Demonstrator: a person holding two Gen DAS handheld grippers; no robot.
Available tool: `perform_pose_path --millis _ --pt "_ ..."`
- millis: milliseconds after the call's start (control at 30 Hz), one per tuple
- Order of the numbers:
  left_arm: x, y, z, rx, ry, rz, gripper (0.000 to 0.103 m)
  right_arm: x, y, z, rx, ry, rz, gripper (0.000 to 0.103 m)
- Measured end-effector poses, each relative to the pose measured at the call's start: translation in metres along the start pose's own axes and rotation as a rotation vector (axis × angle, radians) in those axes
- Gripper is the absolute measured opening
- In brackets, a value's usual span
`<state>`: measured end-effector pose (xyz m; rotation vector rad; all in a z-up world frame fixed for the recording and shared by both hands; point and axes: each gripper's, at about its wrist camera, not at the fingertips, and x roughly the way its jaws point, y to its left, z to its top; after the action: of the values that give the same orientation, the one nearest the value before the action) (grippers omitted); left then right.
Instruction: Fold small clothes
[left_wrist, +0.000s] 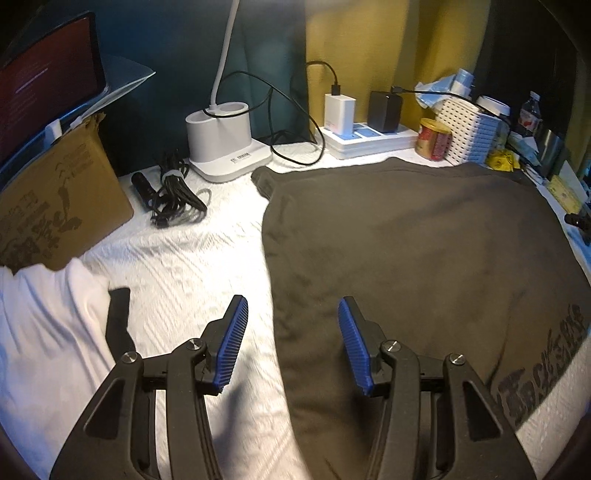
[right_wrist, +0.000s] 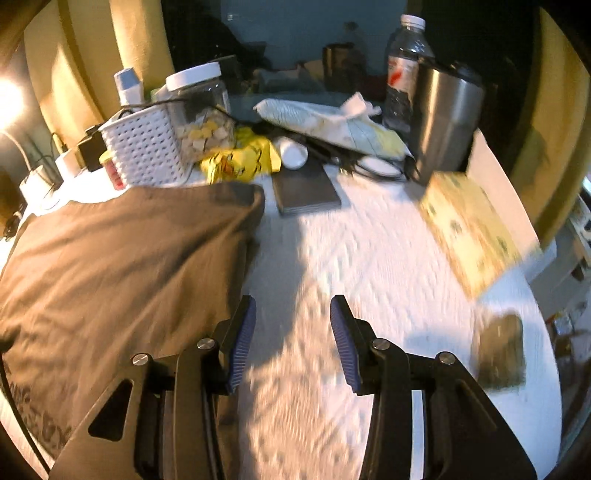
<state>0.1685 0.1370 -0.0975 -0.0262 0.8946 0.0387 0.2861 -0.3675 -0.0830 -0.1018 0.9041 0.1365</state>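
A dark brown T-shirt (left_wrist: 413, 258) lies spread flat on the white textured cloth (left_wrist: 192, 258), with dark print near its right hem. My left gripper (left_wrist: 291, 314) is open and empty, hovering over the shirt's left edge. In the right wrist view the same shirt (right_wrist: 122, 266) lies at the left. My right gripper (right_wrist: 293, 314) is open and empty, above the white cloth (right_wrist: 369, 266) just right of the shirt's right edge.
A cardboard box (left_wrist: 59, 199), a white garment (left_wrist: 48, 321), a cable bundle (left_wrist: 173, 195) and a lamp base (left_wrist: 221, 144) stand left and back. A power strip (left_wrist: 369, 140), white basket (right_wrist: 147, 147), steel tumbler (right_wrist: 447, 118), grey notebook (right_wrist: 306, 188) and yellow book (right_wrist: 472, 229) crowd the back right.
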Motion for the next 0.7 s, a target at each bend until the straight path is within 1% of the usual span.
perform_pose_path --millis 267,333,367,400,533,700 --pt "-0.016 -0.006 -0.029 -0.007 0.011 -0.027 0.051 -0.03 0.002 -0.045 0.051 0.006 0.008 0.044" --pt "-0.02 -0.007 -0.036 -0.009 0.016 -0.033 0.051 -0.036 0.004 -0.055 0.055 0.008 0.011 0.047" --pt "-0.021 -0.008 -0.039 -0.009 0.019 -0.036 0.051 -0.039 0.005 -0.059 0.056 0.01 0.012 0.051" --pt "-0.023 -0.009 -0.042 -0.01 0.019 -0.037 0.051 -0.041 0.006 -0.064 0.057 0.013 0.013 0.053" --pt "-0.032 -0.013 -0.053 -0.017 0.018 -0.056 0.051 -0.048 0.011 -0.078 0.061 0.018 0.018 0.053" --pt "-0.036 -0.016 -0.068 -0.01 0.036 -0.059 0.051 -0.057 0.017 -0.092 0.071 0.013 0.034 0.053"
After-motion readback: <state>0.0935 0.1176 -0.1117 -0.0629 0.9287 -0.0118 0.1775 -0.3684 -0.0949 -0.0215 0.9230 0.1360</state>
